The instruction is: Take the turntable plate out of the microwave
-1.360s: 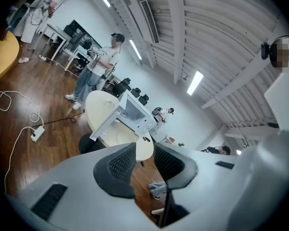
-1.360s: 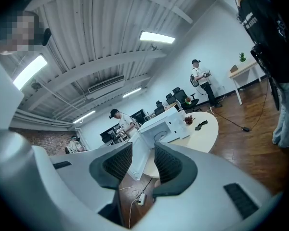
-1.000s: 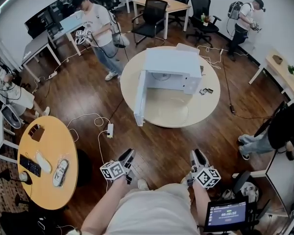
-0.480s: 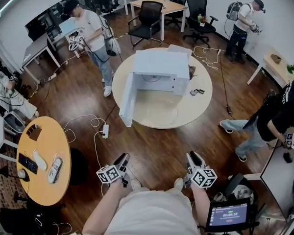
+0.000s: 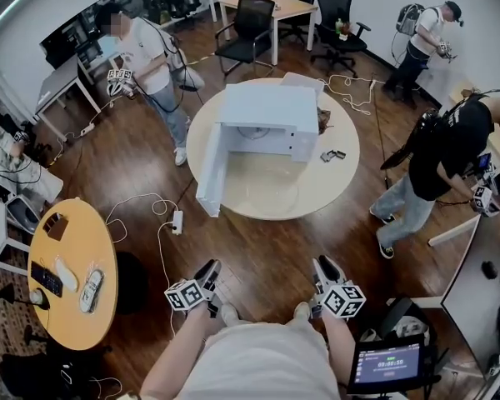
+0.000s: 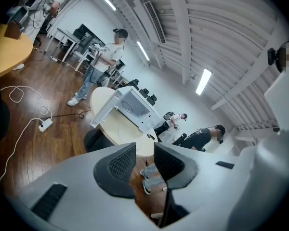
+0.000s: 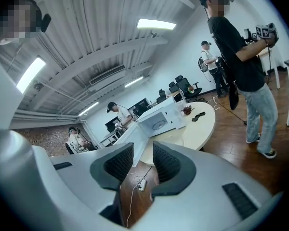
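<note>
Turntable plate [image 5: 275,188]: shows only as a faint round glassy outline lying flat on the round table [image 5: 333,186], on the bare top just in front of the microwave [image 5: 267,107]; too faint to tell more. Microwave sits toward the far side of the table, its door [image 5: 208,173] swung fully open to the left in the head view and reaching the table edge. Small dark items [image 5: 333,154] lie on the table to the right of the microwave. Left gripper [image 5: 212,267]: jaws apart, nothing between the pads, only floor and the distant table seen through the gap. It is held low over the wood floor, well apart from the table. Right gripper [image 5: 323,265]: released too, jaws standing wide though they have just been closing a little, nothing between them. It is level with the left one and equally far from the table. Both point toward the microwave. A power strip [image 5: 177,222] with a white cable lies on the floor between the person and the table. A person in a black shirt [image 5: 437,152] stands to the right of the table.
</note>
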Demonstrator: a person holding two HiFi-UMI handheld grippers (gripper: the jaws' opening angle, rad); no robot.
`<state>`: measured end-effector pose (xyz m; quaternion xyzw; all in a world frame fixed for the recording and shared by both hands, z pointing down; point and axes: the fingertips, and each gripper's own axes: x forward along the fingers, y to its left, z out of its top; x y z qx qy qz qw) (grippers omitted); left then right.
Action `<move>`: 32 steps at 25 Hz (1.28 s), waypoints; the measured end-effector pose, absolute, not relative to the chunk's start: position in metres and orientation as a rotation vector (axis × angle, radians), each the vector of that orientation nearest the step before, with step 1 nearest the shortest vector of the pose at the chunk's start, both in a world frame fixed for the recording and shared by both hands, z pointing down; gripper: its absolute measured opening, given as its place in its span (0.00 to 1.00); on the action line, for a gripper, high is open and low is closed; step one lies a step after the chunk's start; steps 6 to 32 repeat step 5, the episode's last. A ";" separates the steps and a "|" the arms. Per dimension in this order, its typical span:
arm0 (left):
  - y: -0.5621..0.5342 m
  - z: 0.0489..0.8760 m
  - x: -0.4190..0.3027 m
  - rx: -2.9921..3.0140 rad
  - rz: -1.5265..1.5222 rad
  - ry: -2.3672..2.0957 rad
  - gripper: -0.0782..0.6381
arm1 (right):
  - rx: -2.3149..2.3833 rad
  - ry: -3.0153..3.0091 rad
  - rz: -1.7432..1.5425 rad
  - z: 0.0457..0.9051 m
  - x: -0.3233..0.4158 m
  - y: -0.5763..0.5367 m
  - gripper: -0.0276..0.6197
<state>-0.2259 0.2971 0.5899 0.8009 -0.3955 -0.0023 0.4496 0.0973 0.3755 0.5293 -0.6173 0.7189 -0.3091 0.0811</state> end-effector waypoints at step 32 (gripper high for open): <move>0.284 0.590 -0.221 1.985 -0.017 -0.973 0.28 | -1.835 2.159 -0.902 0.524 0.103 0.356 0.25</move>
